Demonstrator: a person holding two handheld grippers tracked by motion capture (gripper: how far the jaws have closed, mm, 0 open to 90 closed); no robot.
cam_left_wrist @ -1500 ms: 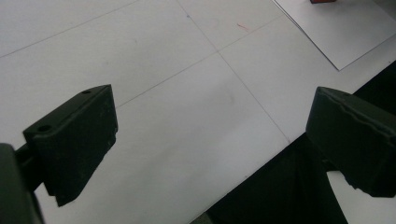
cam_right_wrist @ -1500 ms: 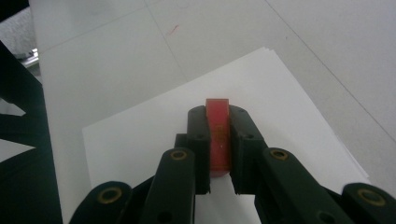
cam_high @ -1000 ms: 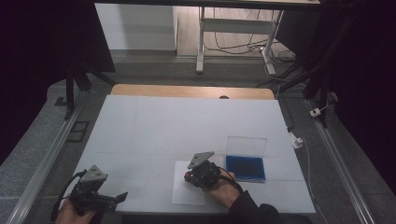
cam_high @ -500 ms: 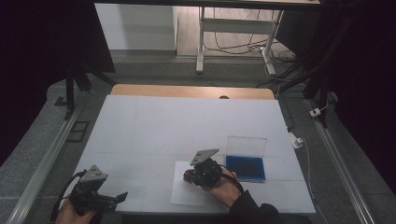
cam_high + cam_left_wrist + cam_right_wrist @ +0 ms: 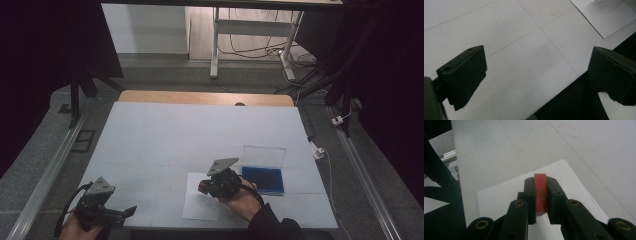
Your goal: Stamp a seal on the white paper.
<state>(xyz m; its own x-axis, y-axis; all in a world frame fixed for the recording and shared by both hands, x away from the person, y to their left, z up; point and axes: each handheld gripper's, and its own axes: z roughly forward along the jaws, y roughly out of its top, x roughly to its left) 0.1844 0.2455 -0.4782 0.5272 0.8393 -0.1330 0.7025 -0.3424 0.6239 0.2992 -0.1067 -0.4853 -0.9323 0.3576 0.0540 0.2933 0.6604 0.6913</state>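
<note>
Paper (image 5: 200, 205) lies flat near the front edge of the white table (image 5: 200, 130). Just above the paper, the right gripper (image 5: 204, 187) has its two black jaws pressed onto a small red block (image 5: 540, 192), held between them. A blue box (image 5: 263, 179) with its clear lid (image 5: 264, 156) standing up sits just beside the person's right hand (image 5: 242, 200). At the front left corner, the left gripper (image 5: 131, 211) has its jaws spread wide apart with nothing between them, over the table edge
</note>
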